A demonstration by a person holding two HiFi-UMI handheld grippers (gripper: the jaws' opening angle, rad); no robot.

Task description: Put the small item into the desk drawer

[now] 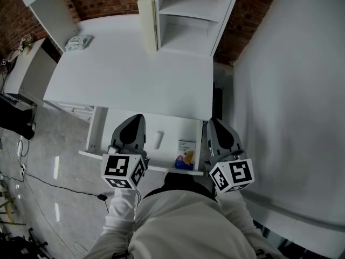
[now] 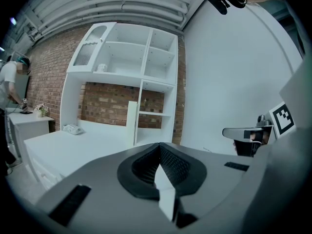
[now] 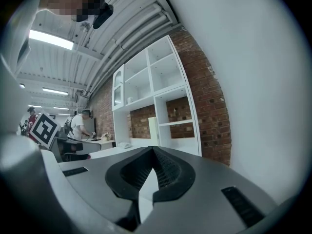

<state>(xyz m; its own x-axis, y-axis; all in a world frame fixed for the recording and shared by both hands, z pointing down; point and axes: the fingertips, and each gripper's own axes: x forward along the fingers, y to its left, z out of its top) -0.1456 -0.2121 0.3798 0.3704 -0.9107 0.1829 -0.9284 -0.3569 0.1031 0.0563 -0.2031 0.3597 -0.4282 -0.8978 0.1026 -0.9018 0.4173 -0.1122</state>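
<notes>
The drawer (image 1: pixel 171 124) under the front edge of the white desk (image 1: pixel 135 74) stands pulled out toward the person. A small white stick-shaped item (image 1: pixel 159 140) lies on its floor, and I take it to be the task's thing. If so, it is already inside the drawer. Its long axis runs roughly front to back, away from the person, with a slight tilt. It lies between the two tongs and clearly nearer the left gripper (image 1: pixel 136 121), just to that tool's right. The right gripper (image 1: pixel 215 124) hovers at the drawer's right end, well apart from the item. Between the item and the right gripper sit a small box (image 1: pixel 186 145) and a colourful bit (image 1: pixel 182 163) near the front rim. Each gripper view shows its ribbed pads pressed together with nothing between them, so both tools are closed and empty. Both point away from the person and are held above the drawer rather than in it. Judging from this layout, what remains is probably to push the drawer shut. For that, either closed tool could press on the front rim, as both hang over it. A soft pack (image 1: pixel 79 42) lies far back on the desk's left and plays no part.
</notes>
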